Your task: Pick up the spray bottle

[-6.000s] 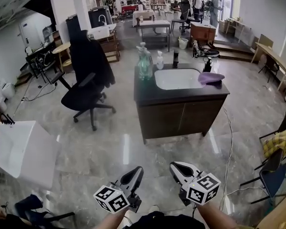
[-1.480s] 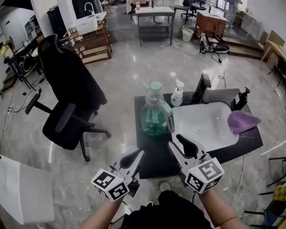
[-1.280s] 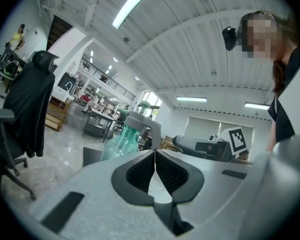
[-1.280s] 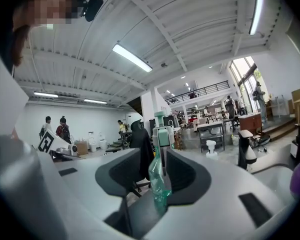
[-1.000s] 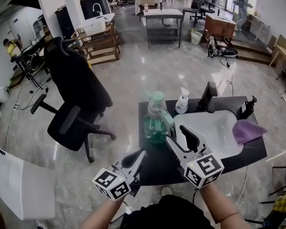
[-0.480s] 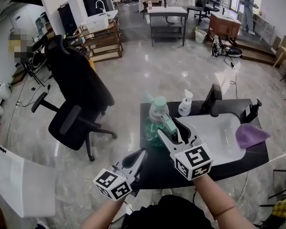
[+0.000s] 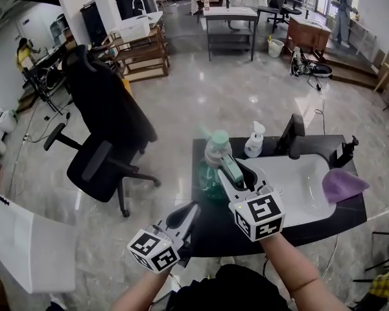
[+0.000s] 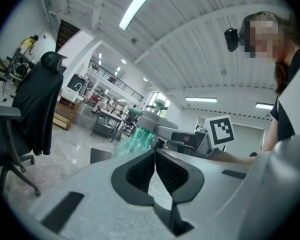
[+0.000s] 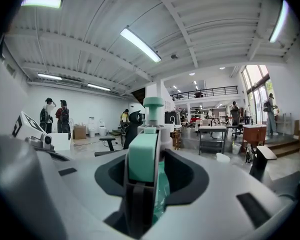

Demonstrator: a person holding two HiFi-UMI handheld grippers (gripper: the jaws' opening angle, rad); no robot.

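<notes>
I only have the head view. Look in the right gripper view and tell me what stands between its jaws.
Observer: The mint-green trigger lever of the translucent green plastic spray bottle stands upright between the jaws of the right gripper. The jaws have just been closing round it, and a dark pad sits close on each side.
Operator: Now report the left jaws from their own view.
Observer: The jaws of the left gripper are together, with nothing between them.
</notes>
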